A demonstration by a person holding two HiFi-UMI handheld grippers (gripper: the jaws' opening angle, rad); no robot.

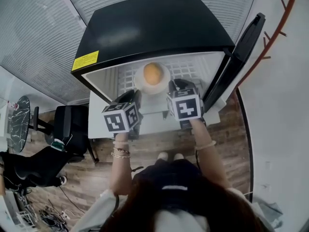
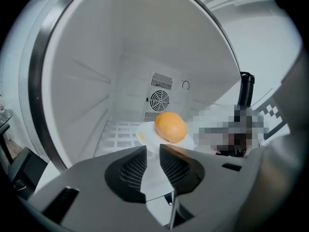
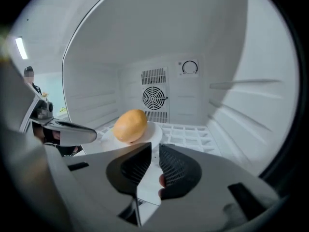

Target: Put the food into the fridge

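A round orange-yellow food item (image 1: 152,73) (image 2: 170,126) (image 3: 130,125) lies on a white plate (image 1: 140,83) (image 2: 145,135) (image 3: 153,129). The plate sits on the white wire shelf (image 2: 116,134) (image 3: 193,132) inside a small black fridge (image 1: 145,28), whose door (image 1: 241,57) stands open to the right. My left gripper (image 1: 136,96) (image 2: 153,149) is at the plate's left near rim. Its jaws stand slightly apart with the rim in the gap. My right gripper (image 1: 173,87) (image 3: 155,146) is at the right near rim, shut on the plate's edge.
The fridge's white walls close in on both sides, and a fan grille (image 3: 154,97) is on its back wall. A black office chair (image 1: 72,124) stands on the wooden floor to the left, near a round dark table (image 1: 19,115). A coat rack (image 1: 277,28) is on the right.
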